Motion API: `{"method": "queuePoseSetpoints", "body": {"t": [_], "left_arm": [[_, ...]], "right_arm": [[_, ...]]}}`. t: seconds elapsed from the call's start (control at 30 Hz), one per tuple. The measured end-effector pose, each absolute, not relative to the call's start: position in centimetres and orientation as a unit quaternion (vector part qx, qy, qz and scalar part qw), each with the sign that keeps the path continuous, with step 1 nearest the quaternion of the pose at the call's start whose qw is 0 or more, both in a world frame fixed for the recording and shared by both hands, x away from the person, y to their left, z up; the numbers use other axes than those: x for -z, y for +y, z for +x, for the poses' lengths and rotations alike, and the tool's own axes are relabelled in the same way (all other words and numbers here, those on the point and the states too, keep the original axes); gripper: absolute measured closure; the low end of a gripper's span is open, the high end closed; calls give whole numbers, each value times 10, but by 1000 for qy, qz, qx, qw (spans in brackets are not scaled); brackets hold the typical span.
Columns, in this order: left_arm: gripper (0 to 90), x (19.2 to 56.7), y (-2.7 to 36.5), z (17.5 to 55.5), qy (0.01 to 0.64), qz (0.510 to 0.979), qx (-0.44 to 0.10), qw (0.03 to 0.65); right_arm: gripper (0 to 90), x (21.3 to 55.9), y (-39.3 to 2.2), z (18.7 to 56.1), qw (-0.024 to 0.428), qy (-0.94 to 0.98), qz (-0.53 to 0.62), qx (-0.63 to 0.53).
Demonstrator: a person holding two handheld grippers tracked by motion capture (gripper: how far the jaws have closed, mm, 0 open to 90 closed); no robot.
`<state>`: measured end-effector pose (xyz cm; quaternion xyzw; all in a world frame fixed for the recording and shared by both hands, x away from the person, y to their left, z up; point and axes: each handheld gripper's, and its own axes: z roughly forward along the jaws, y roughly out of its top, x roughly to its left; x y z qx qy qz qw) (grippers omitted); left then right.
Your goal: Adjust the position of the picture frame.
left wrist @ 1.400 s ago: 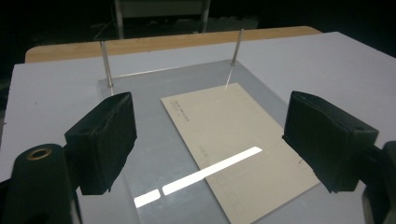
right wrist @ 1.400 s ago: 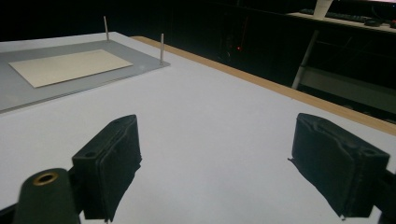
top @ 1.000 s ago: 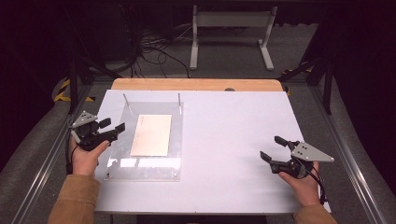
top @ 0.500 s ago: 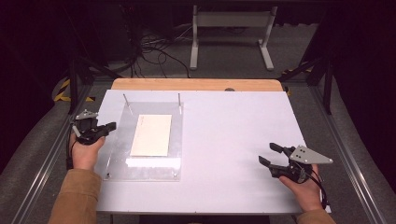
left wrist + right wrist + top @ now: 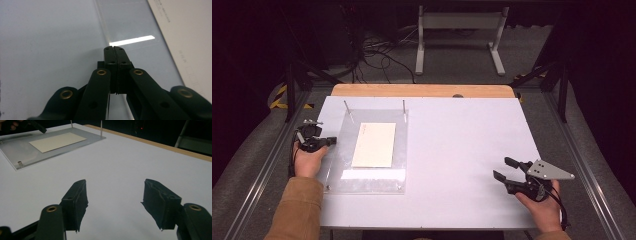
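A clear acrylic plate [image 5: 372, 172] lies on the left half of the white table [image 5: 452, 150], with a cream sheet of paper [image 5: 374, 144] on it and two thin metal pins [image 5: 403, 106] upright at its far edge. My left gripper [image 5: 331, 140] is shut with nothing in it, at the plate's left edge; in the left gripper view its closed tips [image 5: 114, 48] hover over that edge [image 5: 106, 30], the paper [image 5: 185, 35] to the right. My right gripper [image 5: 504, 168] is open and empty near the table's front right, its fingers [image 5: 75, 200] spread over bare tabletop.
A wooden strip [image 5: 422, 90] runs along the table's far edge. Beyond it stand a white metal frame [image 5: 457, 35] and loose cables [image 5: 372, 50] on the floor. Metal rails [image 5: 592, 170] flank the table. The right gripper view shows the plate [image 5: 27, 152] far off at upper left.
My left gripper has drawn back leftward off the plate and closed. My right gripper has slid slightly toward the front edge, still open.
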<state>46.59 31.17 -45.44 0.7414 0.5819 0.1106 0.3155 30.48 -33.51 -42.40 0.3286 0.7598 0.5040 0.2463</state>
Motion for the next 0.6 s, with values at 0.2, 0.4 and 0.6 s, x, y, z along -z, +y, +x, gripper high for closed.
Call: {"method": "queuePoseSetpoints", "body": {"t": [0.2, 0.4, 0.6], "left_arm": [[900, 455, 312, 466, 575, 747, -110, 315], [900, 456, 306, 466, 564, 753, -99, 324], [900, 455, 278, 469, 533, 775, -89, 326]], "right_arm": [[349, 424, -336, 305, 238, 759, 328, -510], [349, 423, -332, 306, 235, 761, 321, -513], [349, 423, -333, 307, 233, 760, 322, -514]]}}
